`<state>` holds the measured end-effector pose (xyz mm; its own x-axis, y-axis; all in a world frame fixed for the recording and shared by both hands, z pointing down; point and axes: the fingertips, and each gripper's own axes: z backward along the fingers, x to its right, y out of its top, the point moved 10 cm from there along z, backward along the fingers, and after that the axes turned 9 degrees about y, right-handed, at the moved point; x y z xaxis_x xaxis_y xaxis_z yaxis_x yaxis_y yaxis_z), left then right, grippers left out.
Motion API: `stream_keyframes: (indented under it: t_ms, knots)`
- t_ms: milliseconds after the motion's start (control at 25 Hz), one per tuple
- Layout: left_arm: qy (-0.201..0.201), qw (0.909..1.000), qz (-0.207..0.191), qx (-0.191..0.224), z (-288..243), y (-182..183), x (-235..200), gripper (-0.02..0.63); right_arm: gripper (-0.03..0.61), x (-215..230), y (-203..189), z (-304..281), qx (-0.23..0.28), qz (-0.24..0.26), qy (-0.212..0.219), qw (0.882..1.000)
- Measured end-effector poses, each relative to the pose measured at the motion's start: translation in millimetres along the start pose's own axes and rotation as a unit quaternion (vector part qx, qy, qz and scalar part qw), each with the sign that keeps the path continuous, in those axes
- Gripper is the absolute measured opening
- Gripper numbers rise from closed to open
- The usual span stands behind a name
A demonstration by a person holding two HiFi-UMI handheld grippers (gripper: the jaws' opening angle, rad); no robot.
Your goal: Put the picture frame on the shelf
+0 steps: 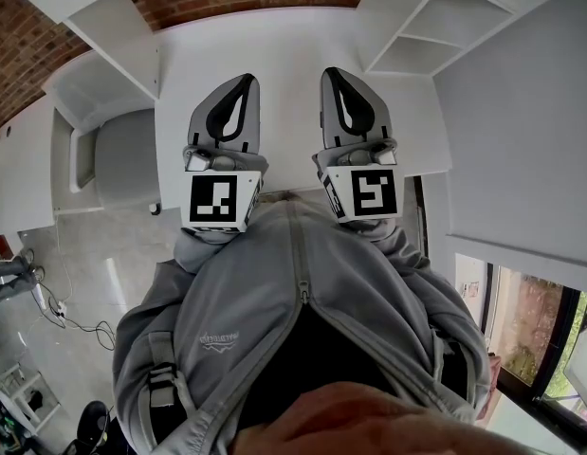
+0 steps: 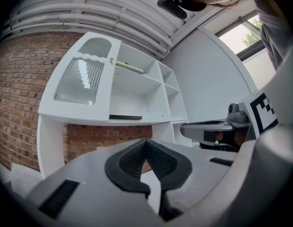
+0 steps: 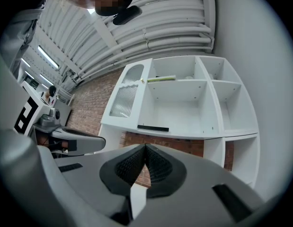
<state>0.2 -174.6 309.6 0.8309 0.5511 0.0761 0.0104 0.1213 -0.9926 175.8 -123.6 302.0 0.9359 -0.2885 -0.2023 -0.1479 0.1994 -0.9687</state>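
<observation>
Both pairs of jaws are closed tip to tip with nothing between them. In the head view the left gripper (image 1: 242, 83) and the right gripper (image 1: 335, 76) sit side by side just ahead of the person's grey jacket (image 1: 302, 292), aimed at the white shelf (image 1: 435, 27). With nothing to carry, that reads as a resting pose; no frame shows in this view. In the left gripper view the ribbed pads (image 2: 158, 161) of the left gripper (image 2: 146, 143) meet at a point over empty air, and the right gripper (image 2: 208, 129) runs alongside it. Beyond them, on the lower board of the shelf (image 2: 137, 86), lies a dark flat piece (image 2: 125, 117). It is probably the picture frame lying flat near the front edge, though it is too thin here to be sure. A pale green rod (image 2: 129, 67) rests on the board above, beside a ribbed glass door (image 2: 80, 82). The right gripper view agrees: the right gripper (image 3: 145, 146) is closed and empty, the left gripper (image 3: 75, 143) is beside it, and the dark flat piece (image 3: 153, 127) is on the shelf (image 3: 184, 108), well apart from both. If that is the frame, the placing looks done.
</observation>
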Motion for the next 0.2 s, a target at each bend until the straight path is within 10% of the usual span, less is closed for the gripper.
stream_keyframes:
  t_ms: [200]
  knots:
    - [-0.002,1.0000,-0.003,-0.005,-6.4,-4.0,1.9,0.008,0.028,5.5,-4.5,-3.2,-0.002,-0.002,0.001,1.000]
